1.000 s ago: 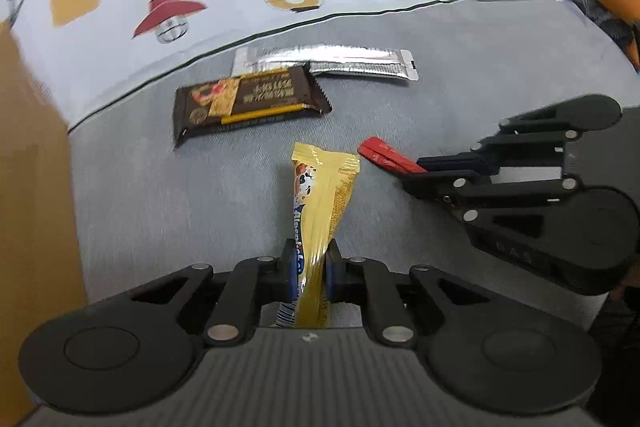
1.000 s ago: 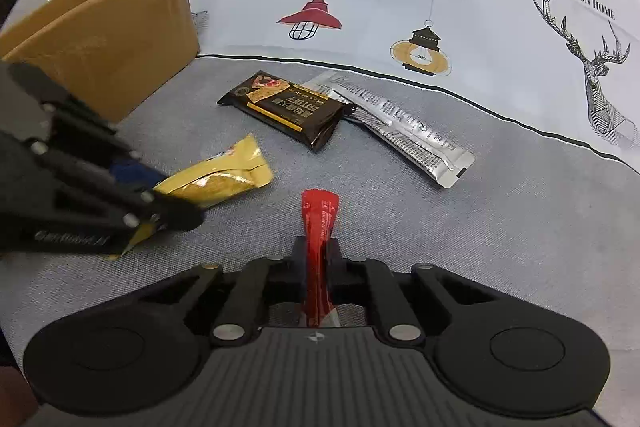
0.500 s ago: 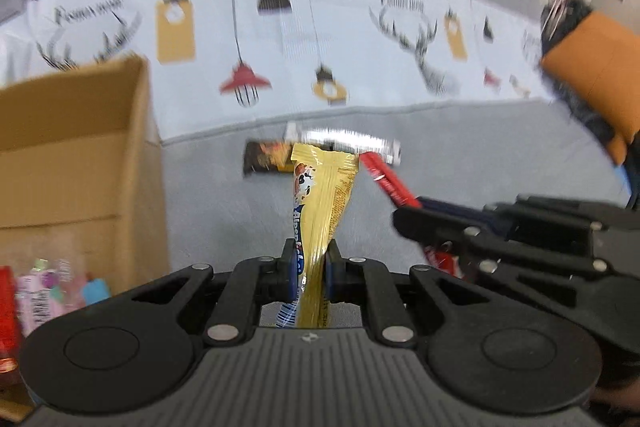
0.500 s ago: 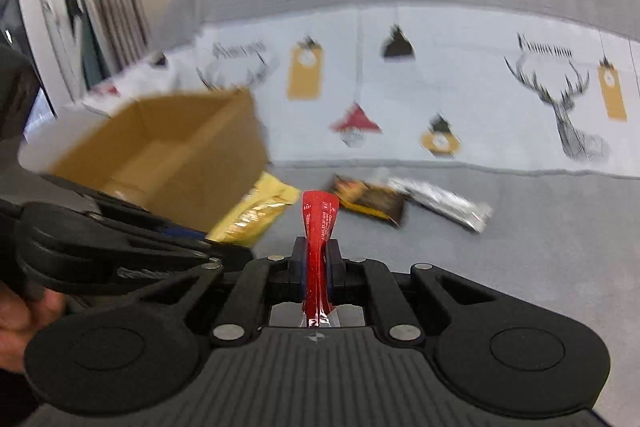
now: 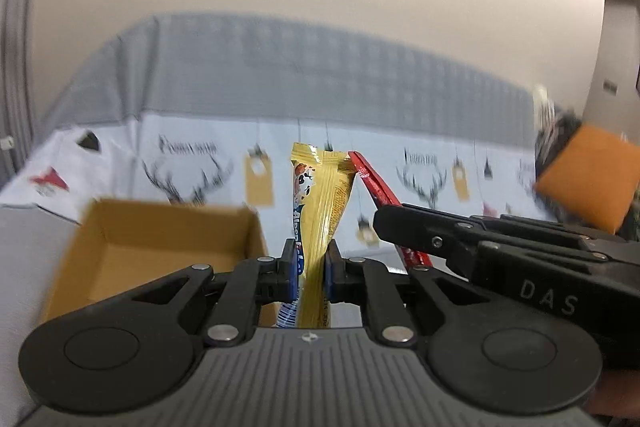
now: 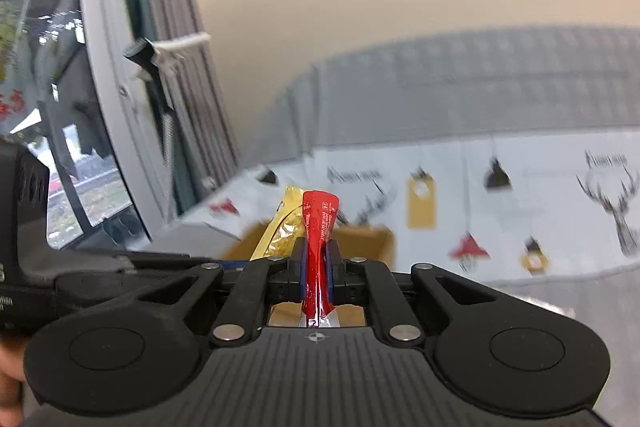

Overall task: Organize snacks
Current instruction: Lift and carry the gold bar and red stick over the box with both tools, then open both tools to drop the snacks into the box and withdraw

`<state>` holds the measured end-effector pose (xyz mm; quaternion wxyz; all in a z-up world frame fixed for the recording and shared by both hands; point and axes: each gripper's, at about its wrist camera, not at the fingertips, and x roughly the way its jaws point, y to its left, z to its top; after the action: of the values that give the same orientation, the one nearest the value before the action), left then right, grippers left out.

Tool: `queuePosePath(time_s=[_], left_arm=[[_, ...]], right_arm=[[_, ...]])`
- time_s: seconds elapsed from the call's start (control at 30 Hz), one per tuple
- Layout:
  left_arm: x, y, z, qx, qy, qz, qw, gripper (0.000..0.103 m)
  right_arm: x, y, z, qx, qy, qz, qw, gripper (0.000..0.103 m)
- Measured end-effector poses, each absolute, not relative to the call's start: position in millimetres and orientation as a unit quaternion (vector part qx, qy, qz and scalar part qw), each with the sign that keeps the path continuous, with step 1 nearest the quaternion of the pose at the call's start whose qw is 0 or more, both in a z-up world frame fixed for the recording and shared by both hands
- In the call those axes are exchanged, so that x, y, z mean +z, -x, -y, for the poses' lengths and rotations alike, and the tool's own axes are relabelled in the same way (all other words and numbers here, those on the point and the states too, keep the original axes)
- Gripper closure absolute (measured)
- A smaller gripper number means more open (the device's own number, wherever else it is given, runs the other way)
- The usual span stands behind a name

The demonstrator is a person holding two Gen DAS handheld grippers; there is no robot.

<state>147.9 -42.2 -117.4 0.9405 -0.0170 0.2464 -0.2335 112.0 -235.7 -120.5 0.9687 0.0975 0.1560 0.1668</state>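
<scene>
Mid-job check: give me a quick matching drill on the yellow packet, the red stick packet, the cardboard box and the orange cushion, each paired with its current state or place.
Things:
1. yellow packet
2. red stick packet
3. cardboard box
4. orange cushion

States:
A. open-topped, ahead and below, in nobody's grip
B. clamped in right gripper
C. far right, in the background
D. clamped in left gripper

Pairs: 1-D, 2-B, 3-A, 4-C

Yellow wrapper (image 5: 320,203) at centre frame carries a cartoon face and blue lettering. Red packet (image 6: 318,239) shows small white print. Box (image 5: 160,243), lower left, is plain tan. White cloth (image 6: 520,203) bears black deer, red and yellow lamps. Cushion (image 5: 588,183), right edge, is orange.
</scene>
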Motion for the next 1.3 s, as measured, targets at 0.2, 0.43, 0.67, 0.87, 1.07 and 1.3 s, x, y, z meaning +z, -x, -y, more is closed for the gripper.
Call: queuePosePath(time_s=[0.2, 0.43, 0.67, 0.87, 1.07, 1.3], left_arm=[[-100, -152, 1, -0.212, 0.04, -0.218, 0.952, 0.09], [-135, -181, -40, -0.174, 0.061, -0.246, 0.952, 0.09], [-203, -226, -61, -0.152, 0.043, -0.325, 0.932, 0.09], [-270, -249, -87, -0.116, 0.041, -0.4, 0.908, 0.09], [-298, -259, -101, -0.116, 0.047, -0.437, 0.891, 0.09], [-280, -249, -101, -0.076, 0.029, -0.447, 0.891, 0.053]], right_arm=[[-91, -125, 192, 0.189, -0.07, -0.138, 0.97, 0.094], [-118, -166, 153, 0.206, -0.053, -0.185, 0.96, 0.094], [-178, -214, 132, 0.194, -0.049, -0.259, 0.945, 0.094], [-237, -236, 107, 0.19, -0.032, -0.333, 0.923, 0.093], [-281, -245, 92, 0.192, -0.042, -0.386, 0.901, 0.094], [-299, -247, 90, 0.214, -0.067, -0.398, 0.89, 0.082]])
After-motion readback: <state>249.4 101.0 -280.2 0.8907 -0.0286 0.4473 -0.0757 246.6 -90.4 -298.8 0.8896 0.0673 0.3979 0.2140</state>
